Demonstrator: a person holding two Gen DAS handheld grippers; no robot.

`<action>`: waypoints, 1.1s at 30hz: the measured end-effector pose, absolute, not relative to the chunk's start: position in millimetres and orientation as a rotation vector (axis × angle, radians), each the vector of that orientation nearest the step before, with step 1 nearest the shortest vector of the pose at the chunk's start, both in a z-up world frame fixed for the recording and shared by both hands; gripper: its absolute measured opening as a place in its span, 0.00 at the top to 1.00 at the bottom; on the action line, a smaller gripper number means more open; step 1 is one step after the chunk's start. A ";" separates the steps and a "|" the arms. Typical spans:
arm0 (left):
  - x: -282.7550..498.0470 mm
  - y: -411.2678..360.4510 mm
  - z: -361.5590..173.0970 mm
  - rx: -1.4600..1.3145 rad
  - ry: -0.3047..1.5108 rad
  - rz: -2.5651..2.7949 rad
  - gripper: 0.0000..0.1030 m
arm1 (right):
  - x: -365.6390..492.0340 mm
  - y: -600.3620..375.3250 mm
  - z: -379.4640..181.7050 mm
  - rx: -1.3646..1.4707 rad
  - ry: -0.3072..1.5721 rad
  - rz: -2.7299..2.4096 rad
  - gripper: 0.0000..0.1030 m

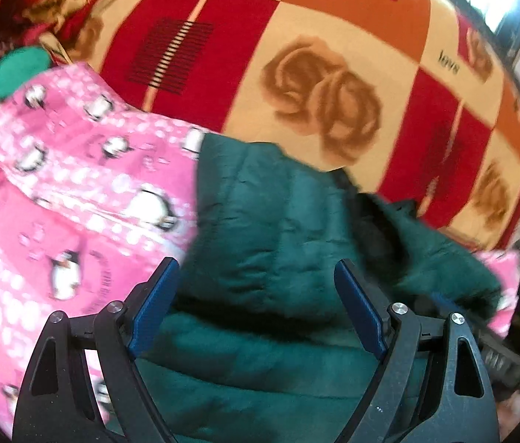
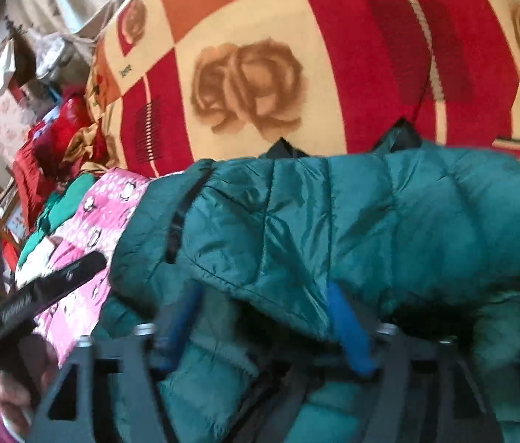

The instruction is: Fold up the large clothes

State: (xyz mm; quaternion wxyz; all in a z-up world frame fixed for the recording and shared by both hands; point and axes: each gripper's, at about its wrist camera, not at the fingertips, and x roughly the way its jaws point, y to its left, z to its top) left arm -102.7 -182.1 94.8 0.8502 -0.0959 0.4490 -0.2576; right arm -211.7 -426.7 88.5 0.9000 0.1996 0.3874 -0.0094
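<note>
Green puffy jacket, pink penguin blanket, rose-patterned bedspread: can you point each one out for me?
Green jacket [image 2: 389, 221], right wrist view, on its quilted top panel.
Pink penguin blanket [image 1: 75, 192], left wrist view, mid-fabric.
Rose bedspread [image 1: 326, 92], left wrist view, on a printed rose.

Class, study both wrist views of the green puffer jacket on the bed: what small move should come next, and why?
Probably close the left gripper on the green puffer jacket. Its jaws stand open with quilted fabric between them, and nothing is gripped. The right gripper also looks open, with a jacket fold draped over its fingers, so no fold can be carried yet.
</note>
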 end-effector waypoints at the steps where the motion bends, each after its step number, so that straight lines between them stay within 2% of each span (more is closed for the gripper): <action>1: -103.3 -183.9 96.1 -0.224 0.951 -0.555 0.17 | -219.3 -427.7 96.4 0.386 0.793 -0.022 0.30; 10: -115.3 -249.5 101.2 -0.216 1.014 -0.648 0.16 | -294.6 -472.1 149.1 0.299 0.678 -0.151 0.30; 16: -115.0 -293.2 88.0 -0.098 1.012 -0.570 0.18 | -335.7 -520.4 151.1 0.378 0.652 -0.298 0.29; 18: -115.8 -305.4 89.6 -0.020 0.980 -0.580 0.49 | -343.3 -534.6 143.2 0.444 0.663 -0.333 0.28; 19: -116.3 -308.2 90.0 0.018 0.973 -0.579 0.79 | -344.8 -542.6 135.0 0.490 0.671 -0.342 0.28; 20: -116.4 -310.6 92.0 0.052 0.965 -0.577 0.86 | -344.5 -546.6 128.5 0.517 0.677 -0.346 0.28; 28: -99.0 -253.7 130.0 0.047 0.803 -0.517 0.91 | -310.3 -540.0 88.3 0.606 0.710 -0.302 0.28; 33: -78.3 -215.7 115.8 0.047 0.816 -0.436 0.93 | -269.6 -527.0 67.6 0.581 0.738 -0.276 0.28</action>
